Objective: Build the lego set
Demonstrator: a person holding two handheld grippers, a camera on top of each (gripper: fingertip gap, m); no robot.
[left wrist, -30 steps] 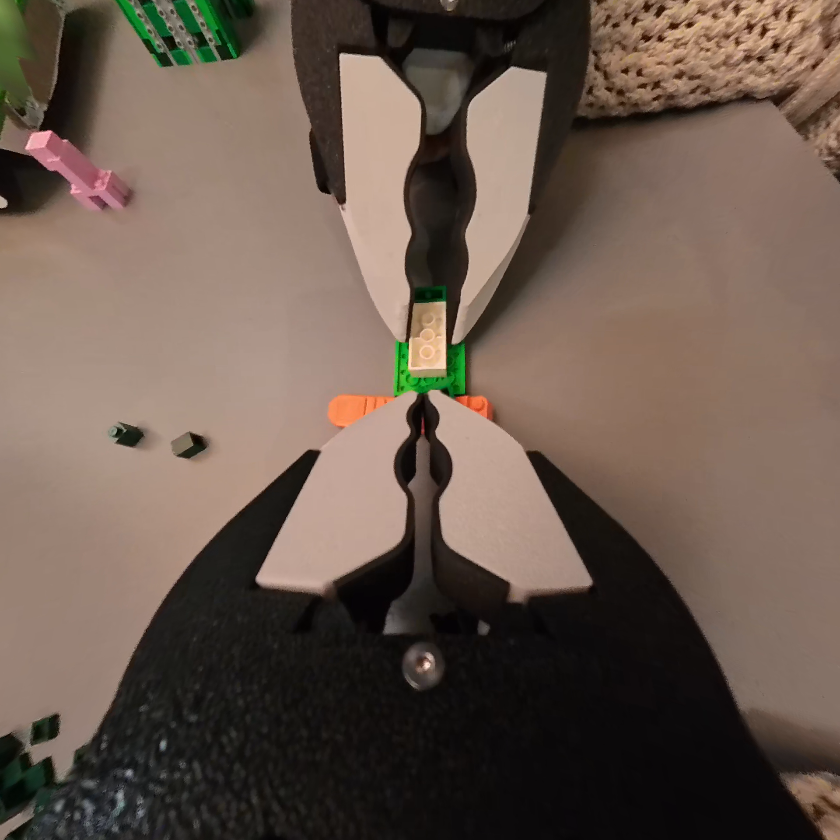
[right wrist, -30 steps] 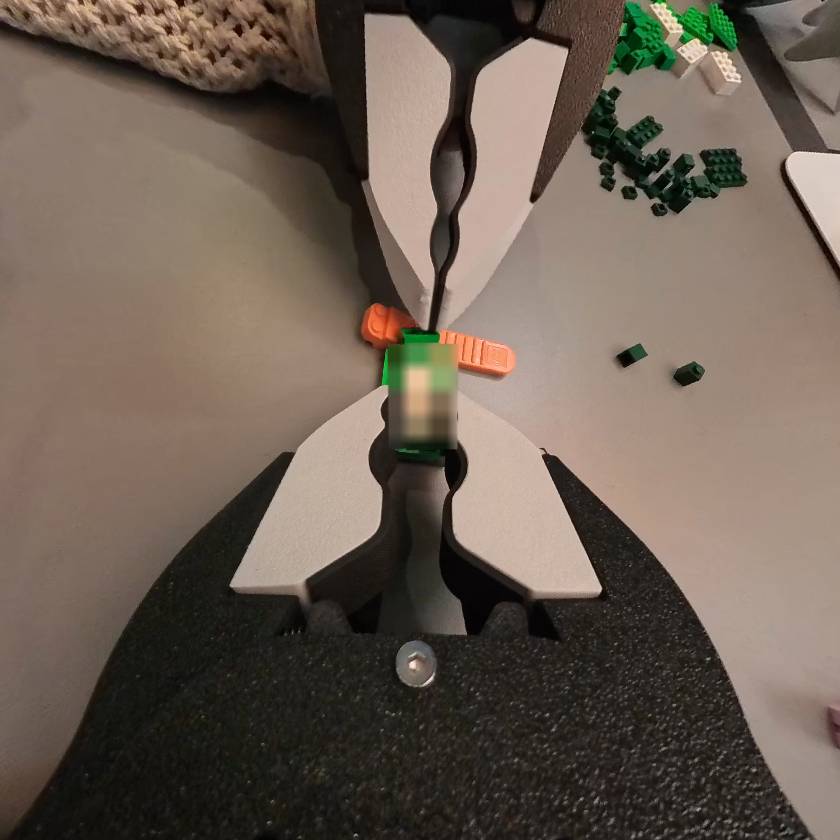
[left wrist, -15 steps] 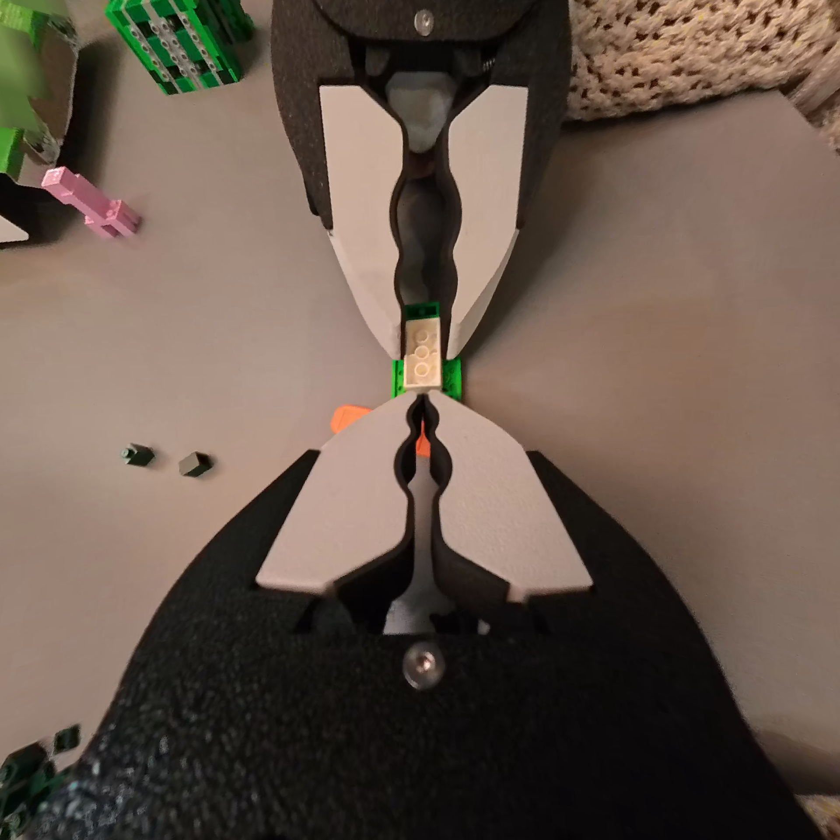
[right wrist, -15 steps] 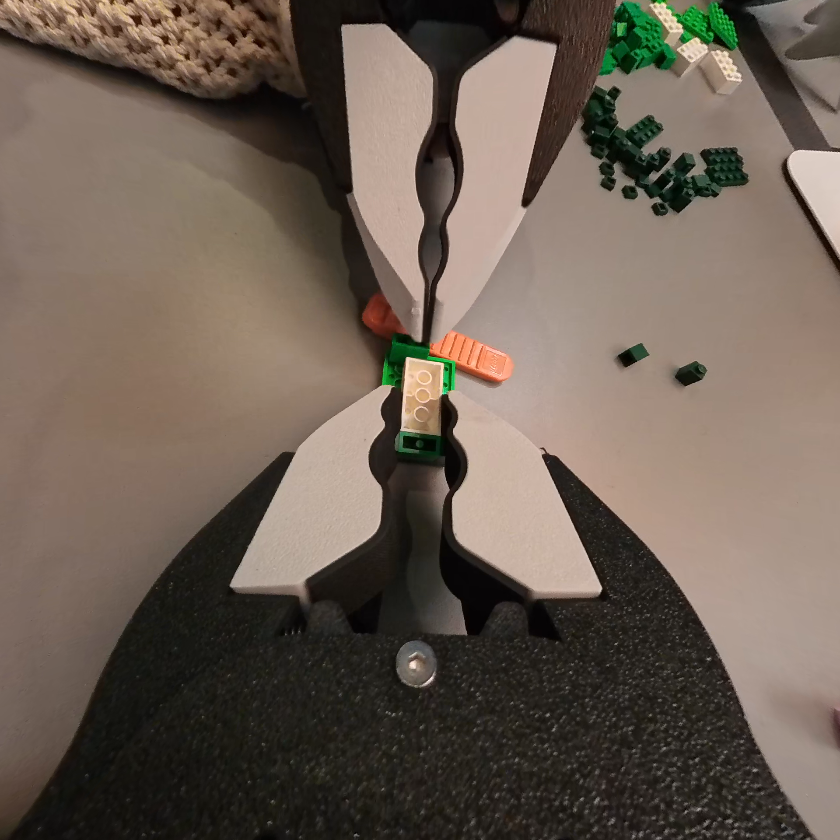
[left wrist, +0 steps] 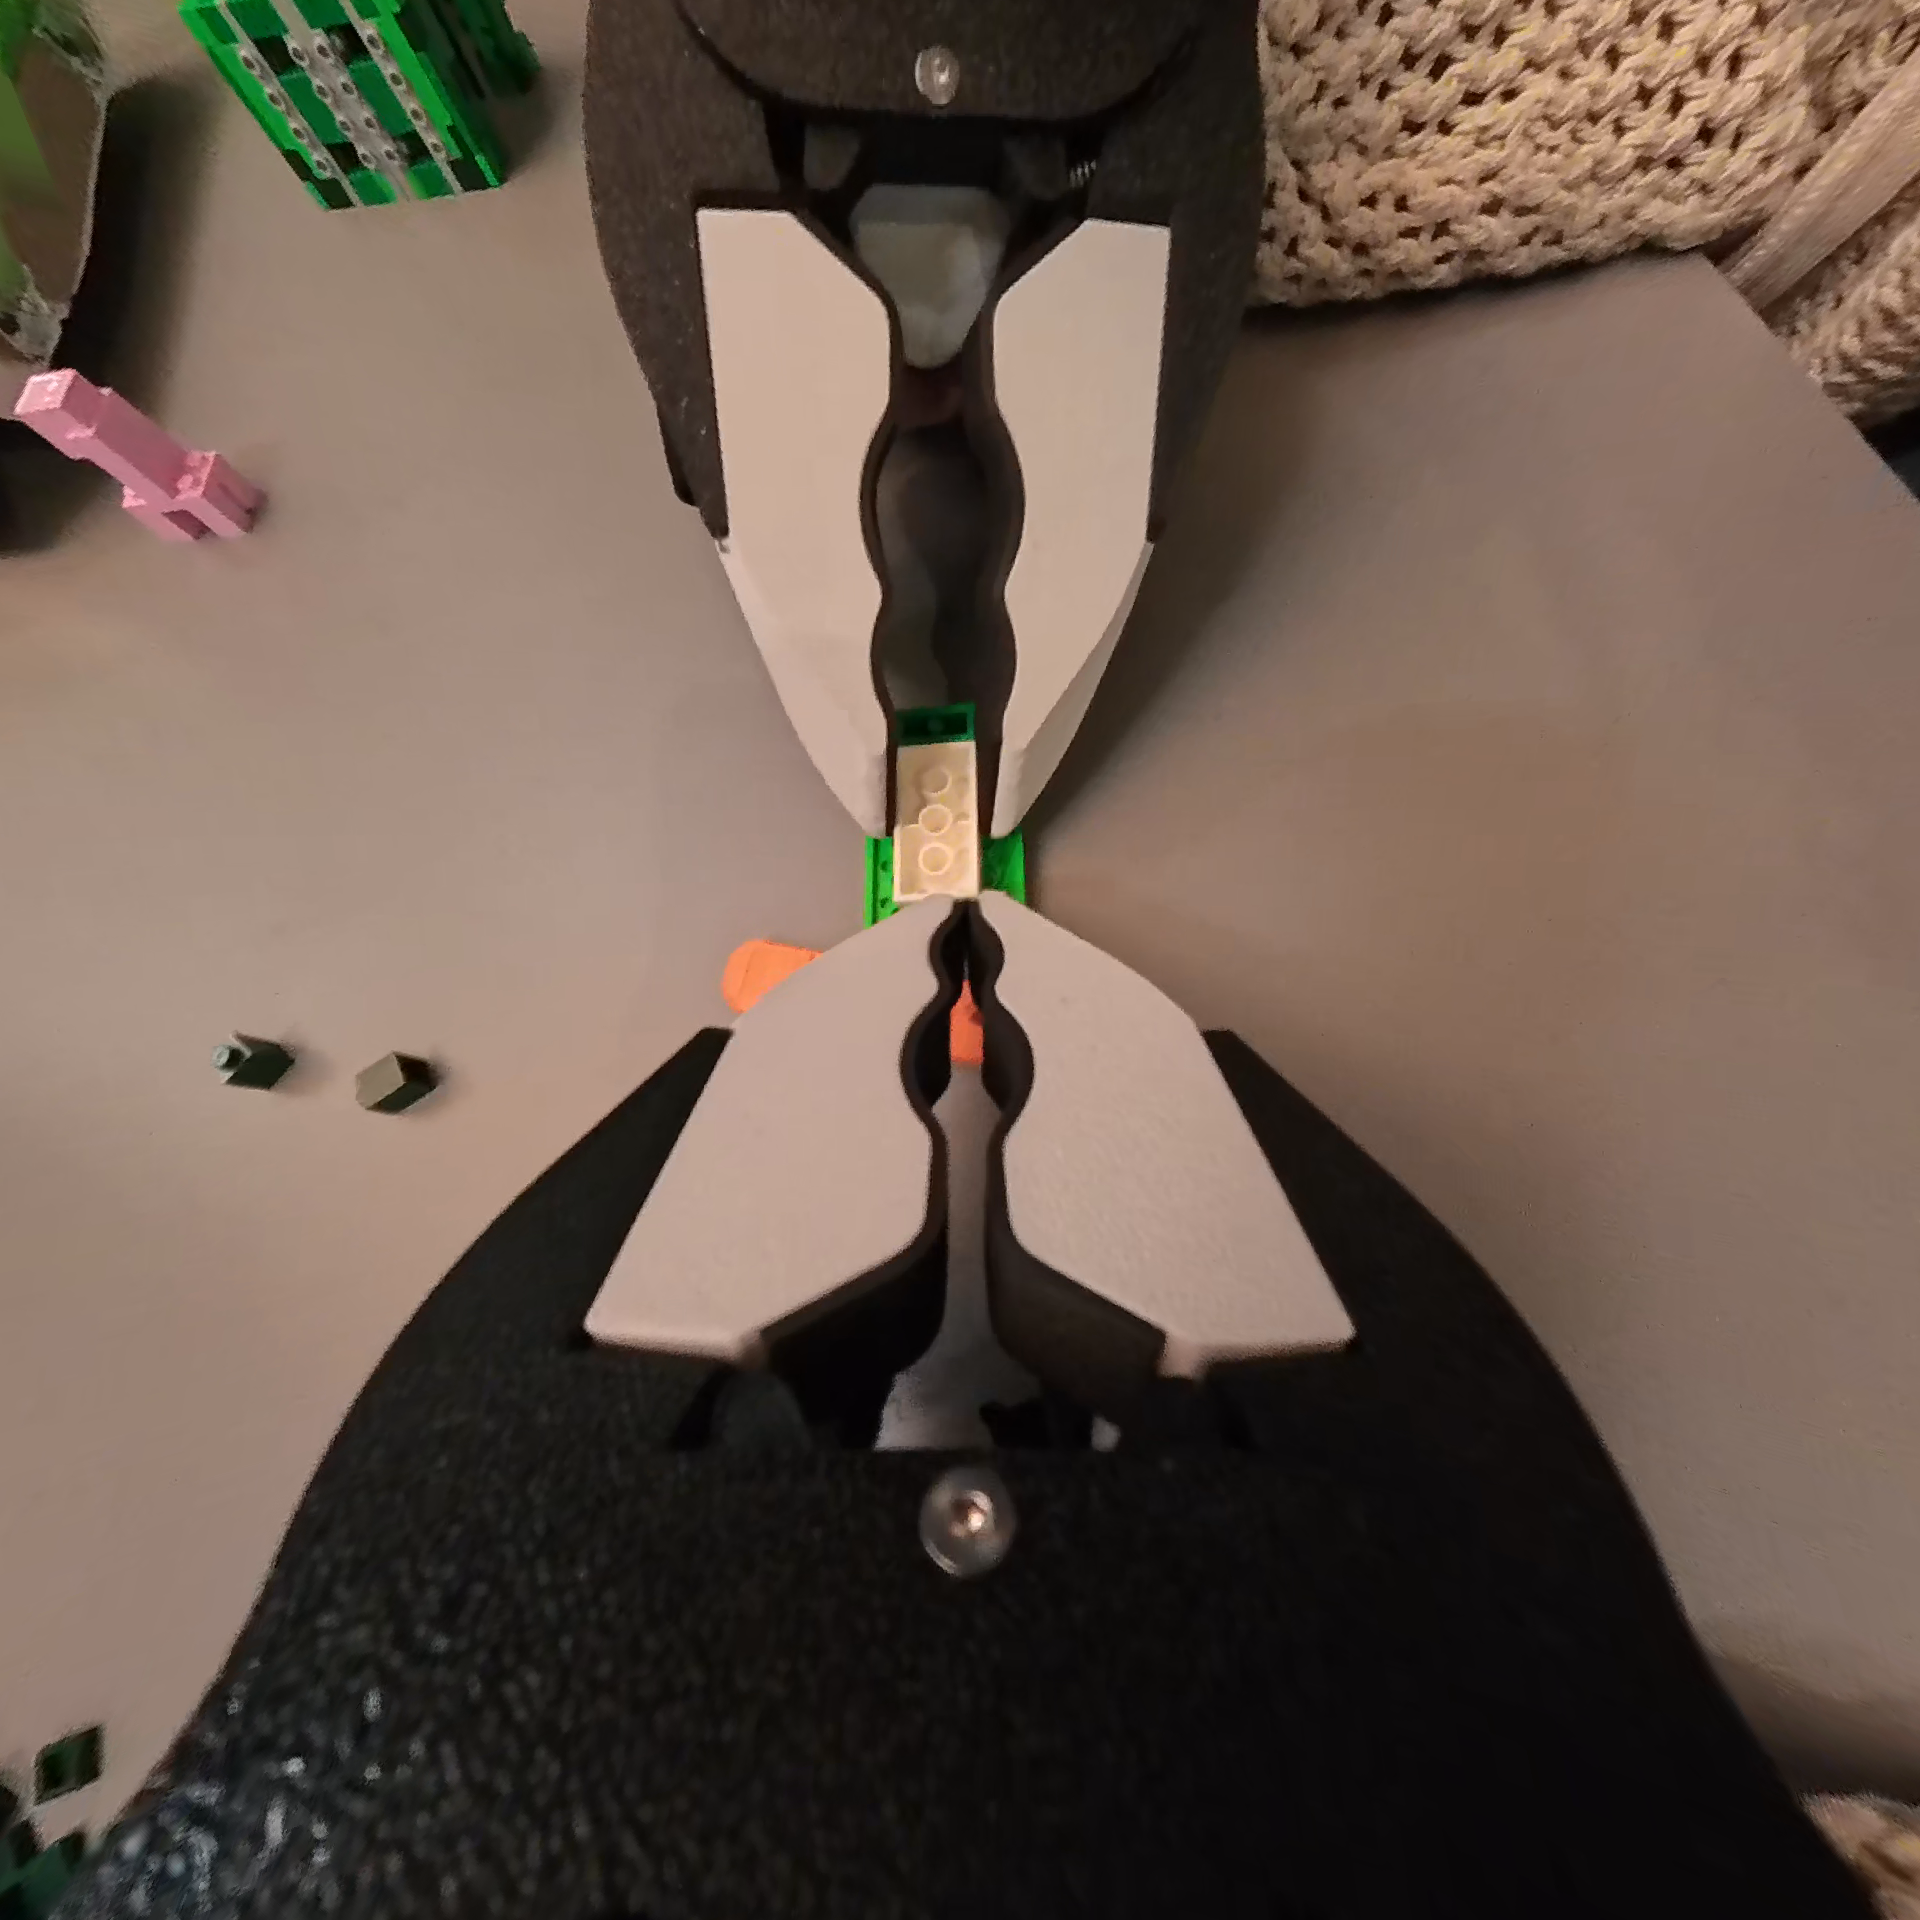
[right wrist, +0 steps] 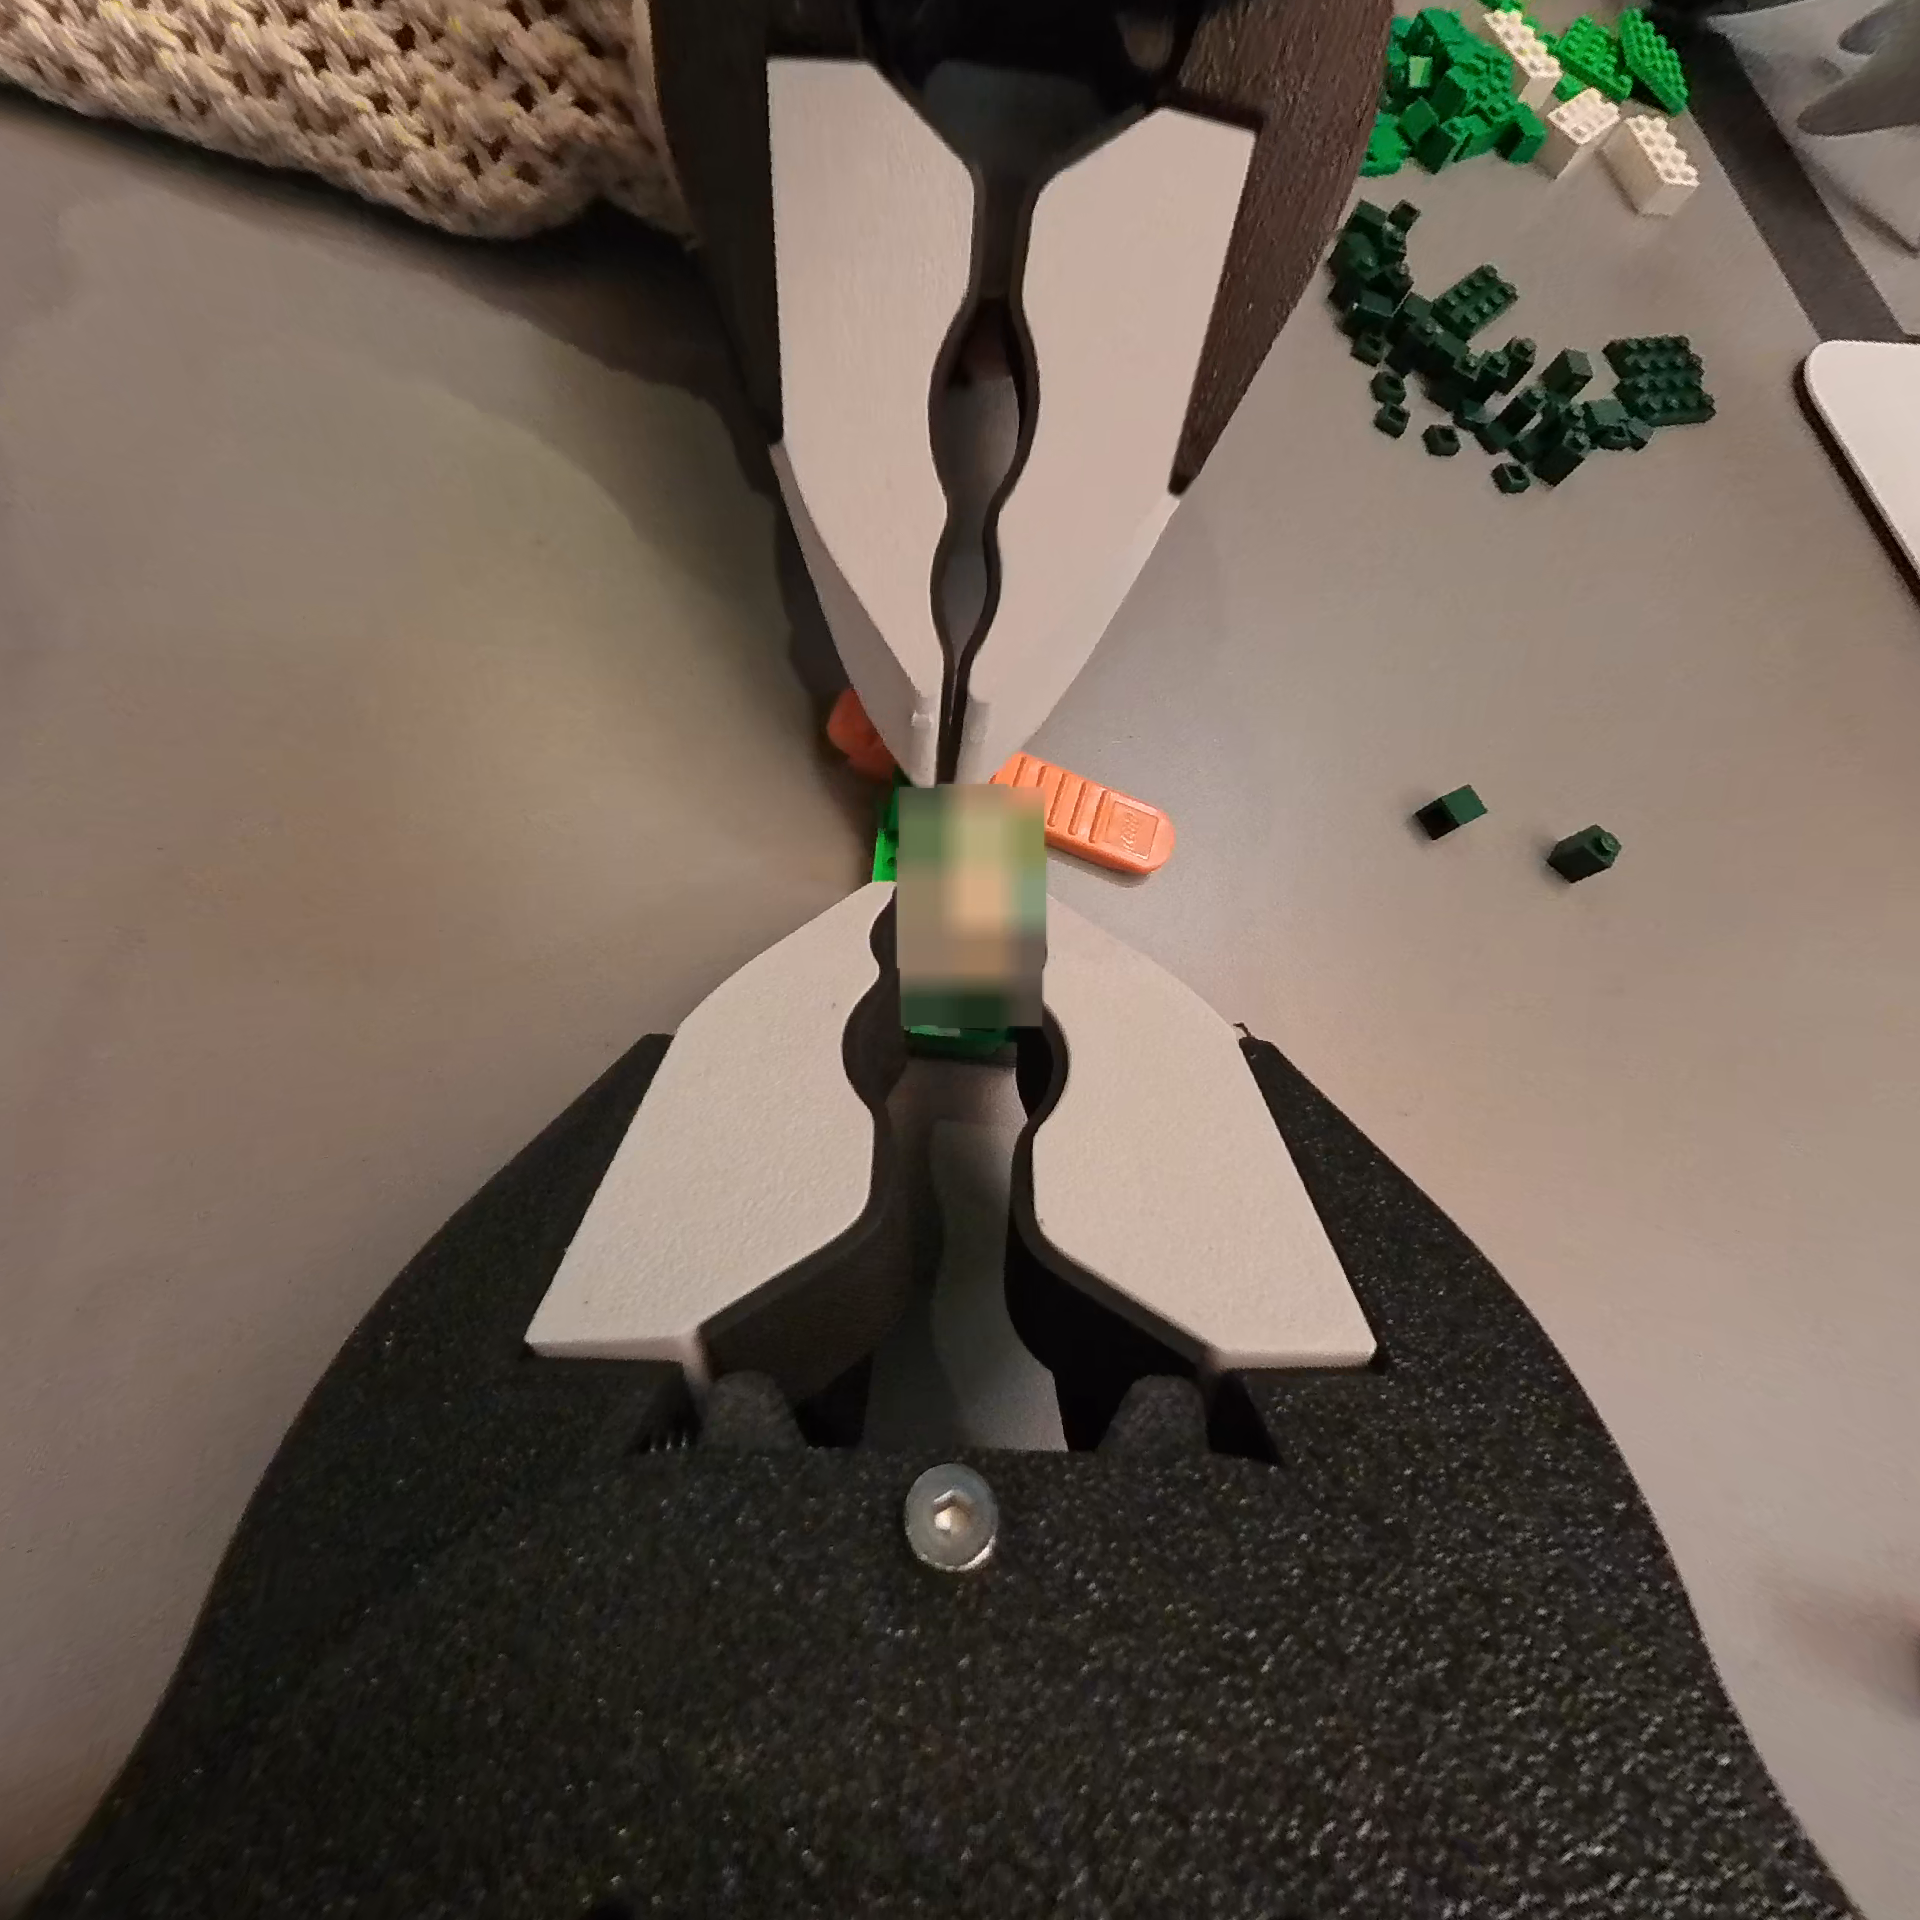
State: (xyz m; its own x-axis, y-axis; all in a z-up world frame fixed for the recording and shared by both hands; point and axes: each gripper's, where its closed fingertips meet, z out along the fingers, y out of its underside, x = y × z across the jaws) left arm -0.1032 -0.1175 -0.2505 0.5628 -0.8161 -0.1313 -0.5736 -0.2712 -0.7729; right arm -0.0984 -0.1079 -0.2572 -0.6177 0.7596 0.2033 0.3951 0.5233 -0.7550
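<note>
A cream brick (left wrist: 935, 831) sits on a bright green plate (left wrist: 1006, 868), with a dark green piece (left wrist: 935, 724) at its far end. My right gripper (left wrist: 940, 800) is shut on the cream brick from both sides. In the right wrist view (right wrist: 966, 914) a mosaic patch covers the brick; the green plate (right wrist: 883, 847) and dark green piece (right wrist: 951, 1039) show at its edges. My left gripper (left wrist: 956, 912) is shut, and its tips touch the near edge of the brick and plate. It also shows in the right wrist view (right wrist: 951, 774). An orange brick separator (right wrist: 1091, 831) lies on the table under the left tips.
Two small dark green pieces (left wrist: 255, 1060) (left wrist: 395, 1081) lie loose to the left. A green built block (left wrist: 353, 94) and a pink figure (left wrist: 135, 457) stand at the far left. Heaps of dark green (right wrist: 1507, 364) and green-white bricks (right wrist: 1538, 94) lie far right. Knitted cloth (left wrist: 1558, 145) borders the table. Only a small space, under 4 cm, lies between the two pairs of fingers.
My left gripper has moved forward over the orange separator, so its tips now meet the cream brick's edge. The right gripper keeps its grip on the brick.
</note>
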